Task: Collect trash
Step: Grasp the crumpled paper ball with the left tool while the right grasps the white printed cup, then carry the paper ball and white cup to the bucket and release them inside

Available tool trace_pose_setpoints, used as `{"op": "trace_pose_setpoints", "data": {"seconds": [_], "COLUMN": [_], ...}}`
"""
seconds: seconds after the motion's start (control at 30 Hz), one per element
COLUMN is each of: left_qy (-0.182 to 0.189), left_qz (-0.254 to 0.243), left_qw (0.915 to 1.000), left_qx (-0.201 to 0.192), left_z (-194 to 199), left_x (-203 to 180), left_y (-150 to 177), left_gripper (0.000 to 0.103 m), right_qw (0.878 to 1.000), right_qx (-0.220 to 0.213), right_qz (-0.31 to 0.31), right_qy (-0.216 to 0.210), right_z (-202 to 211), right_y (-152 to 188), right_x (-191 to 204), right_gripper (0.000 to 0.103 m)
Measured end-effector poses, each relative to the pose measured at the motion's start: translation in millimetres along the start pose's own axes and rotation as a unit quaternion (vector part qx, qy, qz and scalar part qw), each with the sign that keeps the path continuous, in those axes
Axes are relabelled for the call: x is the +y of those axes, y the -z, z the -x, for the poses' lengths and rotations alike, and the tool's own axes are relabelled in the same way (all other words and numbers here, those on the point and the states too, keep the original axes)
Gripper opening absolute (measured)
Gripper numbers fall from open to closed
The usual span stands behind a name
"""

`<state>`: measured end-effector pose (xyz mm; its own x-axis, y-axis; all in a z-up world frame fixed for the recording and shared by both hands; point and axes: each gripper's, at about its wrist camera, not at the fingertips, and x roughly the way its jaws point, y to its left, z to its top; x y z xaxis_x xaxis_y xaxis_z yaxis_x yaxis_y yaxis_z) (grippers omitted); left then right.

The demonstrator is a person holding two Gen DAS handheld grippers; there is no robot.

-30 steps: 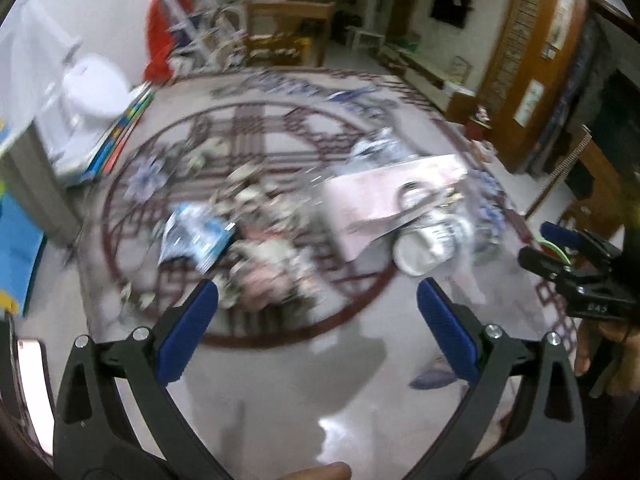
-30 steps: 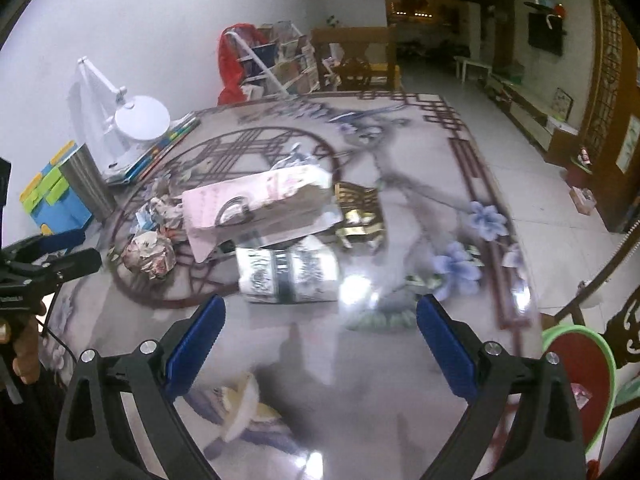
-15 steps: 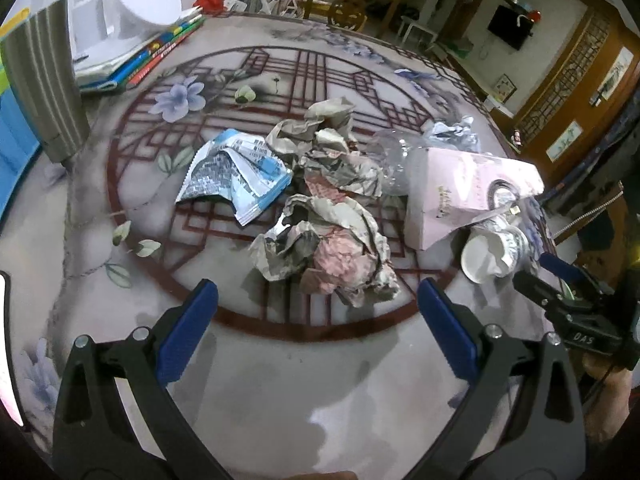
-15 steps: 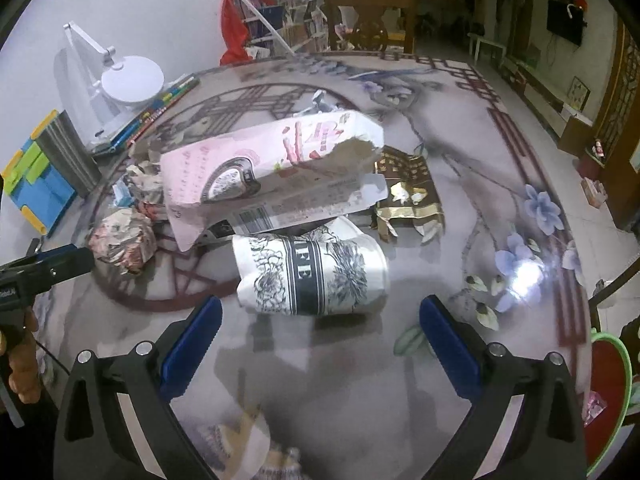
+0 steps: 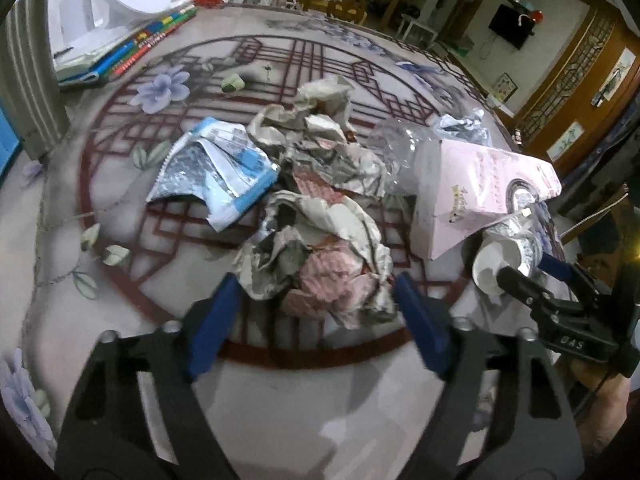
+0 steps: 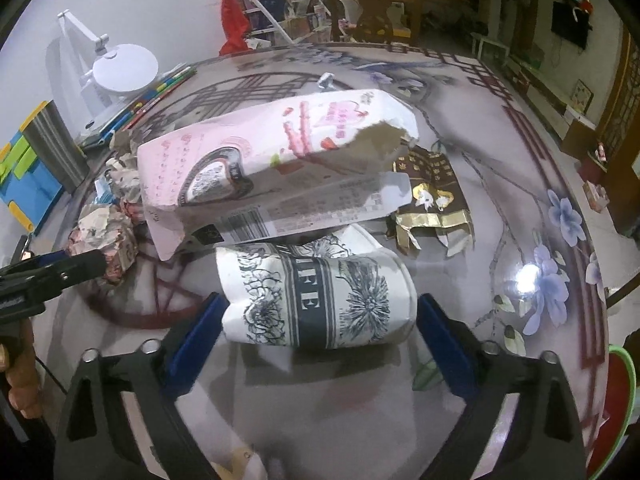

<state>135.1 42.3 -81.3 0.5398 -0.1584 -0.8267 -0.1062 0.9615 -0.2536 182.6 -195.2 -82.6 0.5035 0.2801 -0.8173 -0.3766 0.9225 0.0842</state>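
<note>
A pile of trash lies on the patterned table. In the left wrist view my left gripper (image 5: 316,320) is open, its blue pads on either side of a crumpled newspaper ball (image 5: 320,268). Behind it lie a blue-and-white wrapper (image 5: 216,168), more crumpled paper (image 5: 320,140) and a pink carton (image 5: 476,192). In the right wrist view my right gripper (image 6: 320,332) is open around a crushed paper coffee cup (image 6: 316,300), its pads close to the cup's two ends. The pink carton (image 6: 272,160) lies just behind the cup, with a brown-and-gold wrapper (image 6: 432,204) to the right.
A white desk lamp (image 6: 120,68), coloured pencils (image 5: 152,40) and a grey holder (image 6: 60,140) stand at the table's far left. A red-and-green bin (image 6: 616,412) sits below the table's right edge. Chairs and furniture stand beyond the table.
Both grippers have moved forward and down onto the pile. The left one now straddles the newspaper ball and the right one straddles the coffee cup. Both have narrowed.
</note>
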Motion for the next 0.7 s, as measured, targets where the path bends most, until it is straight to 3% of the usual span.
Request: {"op": "trace_pose_setpoints", "data": {"seconds": [0.1, 0.2, 0.37, 0.7], "left_qy": [0.008, 0.018, 0.034, 0.038], "left_qz": [-0.010, -0.011, -0.004, -0.022], "left_qw": [0.9999, 0.9998, 0.9994, 0.9984], "left_qx": [0.002, 0.001, -0.007, -0.037], "left_z": [-0.1, 1.6, 9.8, 41.1], "left_x": [-4.3, -5.5, -3.1, -14.4], "left_y": [0.6, 1.9, 4.0, 14.2], "left_gripper": [0.045, 0.034, 0.028, 0.027], "right_qw": [1.000, 1.000, 1.000, 0.999], "right_qx": [-0.005, -0.005, -0.012, -0.037], "right_qz": [0.003, 0.000, -0.004, -0.011], "right_qy": [-0.004, -0.011, -0.017, -0.038], "right_z": [3.7, 7.2, 17.5, 47.7], "right_y": [0.6, 2.3, 6.3, 12.3], "right_x": [0.9, 0.9, 0.8, 5.5], "right_gripper": [0.082, 0.081, 0.081, 0.081]}}
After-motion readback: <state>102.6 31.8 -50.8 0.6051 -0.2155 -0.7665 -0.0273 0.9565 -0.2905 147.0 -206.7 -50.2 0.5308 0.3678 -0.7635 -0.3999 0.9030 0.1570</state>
